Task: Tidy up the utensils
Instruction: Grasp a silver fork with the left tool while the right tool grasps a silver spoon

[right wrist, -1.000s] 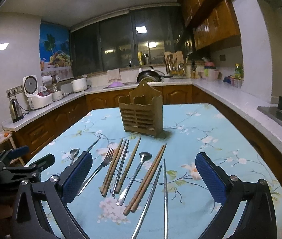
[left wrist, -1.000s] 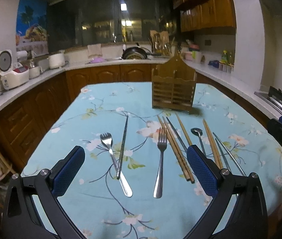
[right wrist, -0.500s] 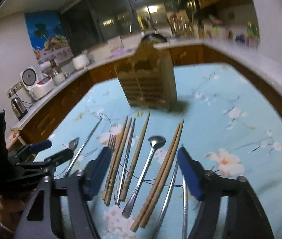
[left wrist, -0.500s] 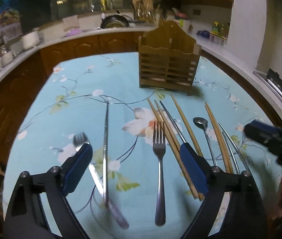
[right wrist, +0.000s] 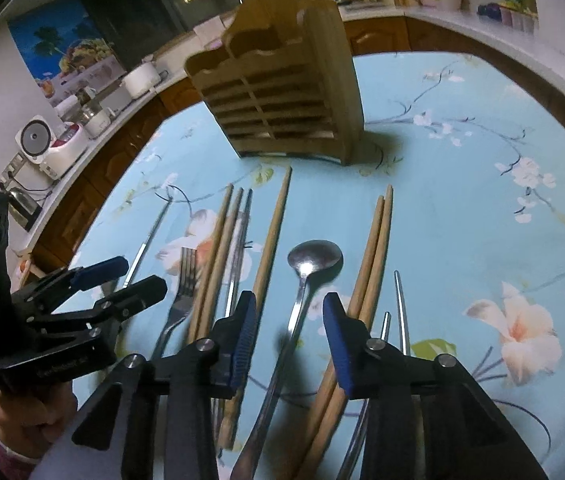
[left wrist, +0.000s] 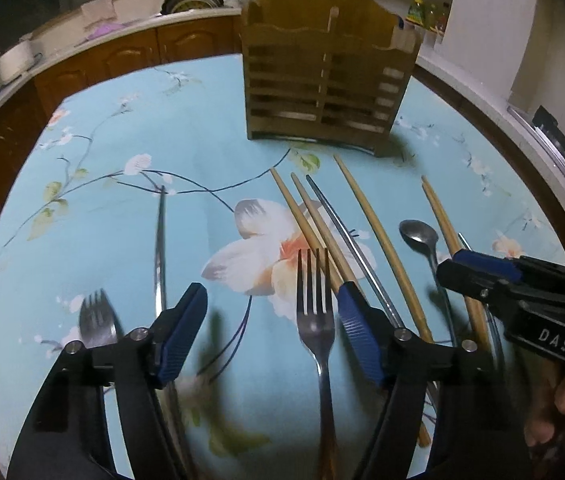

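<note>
Jaws just been narrowing on both: right gripper (right wrist: pixel 288 334) straddling the spoon (right wrist: pixel 309 266), left gripper (left wrist: pixel 272 330) beside the fork (left wrist: pixel 316 316), nothing gripped; rack (left wrist: pixel 324 88) waiting.

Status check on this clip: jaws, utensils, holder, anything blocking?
Left gripper and right gripper open, jaws just been closing, holding nothing. Spoon lies between the right jaws. Wooden holder empty-looking, path clear.
</note>
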A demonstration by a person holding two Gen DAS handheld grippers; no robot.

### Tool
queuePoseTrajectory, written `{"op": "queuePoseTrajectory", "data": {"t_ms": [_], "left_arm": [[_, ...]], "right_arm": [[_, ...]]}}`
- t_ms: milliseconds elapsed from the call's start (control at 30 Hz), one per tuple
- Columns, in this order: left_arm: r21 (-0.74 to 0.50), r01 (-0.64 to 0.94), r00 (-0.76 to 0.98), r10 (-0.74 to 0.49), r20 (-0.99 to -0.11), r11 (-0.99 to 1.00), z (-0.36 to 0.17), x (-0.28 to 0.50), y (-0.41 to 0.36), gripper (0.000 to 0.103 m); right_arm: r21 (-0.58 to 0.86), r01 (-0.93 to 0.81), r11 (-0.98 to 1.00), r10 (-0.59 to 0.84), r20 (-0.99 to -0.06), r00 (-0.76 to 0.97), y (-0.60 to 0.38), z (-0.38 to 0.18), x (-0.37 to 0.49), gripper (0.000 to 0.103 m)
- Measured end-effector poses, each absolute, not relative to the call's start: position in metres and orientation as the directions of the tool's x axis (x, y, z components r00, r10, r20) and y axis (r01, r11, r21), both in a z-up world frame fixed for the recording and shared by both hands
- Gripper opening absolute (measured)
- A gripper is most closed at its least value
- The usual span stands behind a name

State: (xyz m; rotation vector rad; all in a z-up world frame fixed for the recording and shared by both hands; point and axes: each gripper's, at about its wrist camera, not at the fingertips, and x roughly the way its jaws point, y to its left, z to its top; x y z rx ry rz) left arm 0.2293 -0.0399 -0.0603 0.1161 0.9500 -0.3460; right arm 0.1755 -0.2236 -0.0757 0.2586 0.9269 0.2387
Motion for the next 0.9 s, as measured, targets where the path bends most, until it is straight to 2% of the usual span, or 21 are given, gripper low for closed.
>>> {"op": "queuePoseTrajectory", "data": {"t_ms": [133, 300, 400, 500, 567, 900], "left_arm": [[-0.052, 0.375, 0.503, -0.249, -0.828, 0.926, -0.067, 0.243, -0.048, 0.06], [-0.069, 0.406, 0.482, -0.277, -0.831, 0.911, -0.072, 0.251, -0.054, 0.045], [-0.116, 0.423, 0.463, -0.325, -0.825, 0.899, -0.071, 0.253, -0.053, 0.02], [-0.109, 0.427, 0.469, -0.324, -0.822, 0.897, -0.07, 0.252, -0.054, 0.019], [-0.11, 0.426, 0.472, -0.325, -0.82, 0.898, -0.069, 0.249, -0.052, 0.019], [-0.186, 0.373, 0.556, -0.379, -0.739, 0.909, -0.028, 0.224, -0.017, 0.019]], "right_arm": [[0.323, -0.076, 0.943, 0.309, -0.774, 0.552, -0.224, -0.086, 0.185, 0.03], [0.315, -0.078, 0.946, 0.304, -0.773, 0.556, -0.225, -0.085, 0.194, 0.026], [0.299, -0.077, 0.951, 0.289, -0.777, 0.559, -0.225, -0.086, 0.197, 0.02], [0.29, -0.088, 0.953, 0.288, -0.776, 0.561, -0.222, -0.085, 0.198, 0.008], [0.313, -0.091, 0.945, 0.309, -0.772, 0.556, -0.223, -0.085, 0.197, 0.004], [0.377, -0.134, 0.916, 0.372, -0.68, 0.631, -0.23, -0.044, 0.172, 0.002]]}}
